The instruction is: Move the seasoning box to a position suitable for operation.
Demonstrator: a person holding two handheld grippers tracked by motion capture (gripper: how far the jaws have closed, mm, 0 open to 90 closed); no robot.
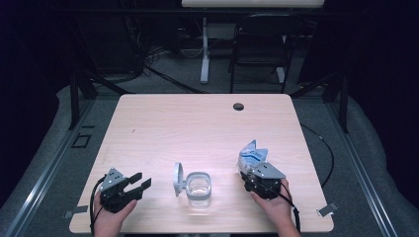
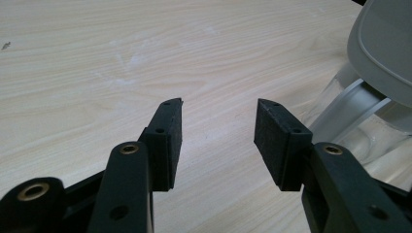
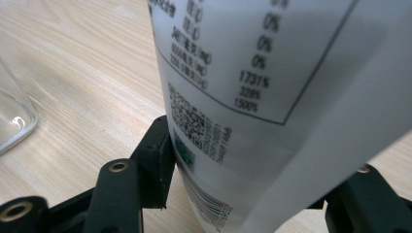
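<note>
The right hand-held gripper (image 1: 253, 174) is holding a white-and-blue pouch (image 1: 252, 157) between its jaws. In the right gripper view the pouch (image 3: 272, 97) is standing between the two black pads, with the printed back panel, a barcode and a nutrition table facing the camera; the left pad is pressing against its lower side, and the jaws are standing wide around the pouch's full body. The pouch is sitting at the right front of the tabletop (image 1: 197, 123), and its blue top edge is pointing away from the person.

The clear container (image 1: 199, 188) is standing at the front middle of the tabletop, to the left of the pouch and apart from it. Its grey hinged lid (image 1: 178, 178) is standing open on the container's left side.

The left hand-held gripper (image 1: 138, 183) is resting at the front left with its jaws wide and nothing between them. In the left gripper view the pads (image 2: 167, 141) are pointing toward the container (image 2: 359, 116), which is lying near but not touching.

Judged step: the pouch is being gripped for transfer toward the open container. The next move is likely calling for a lift and a leftward carry over the container mouth, while the grip stays firm enough that the soft pouch is not slipping. The left hand-held gripper is positioned to steady the container.
</note>
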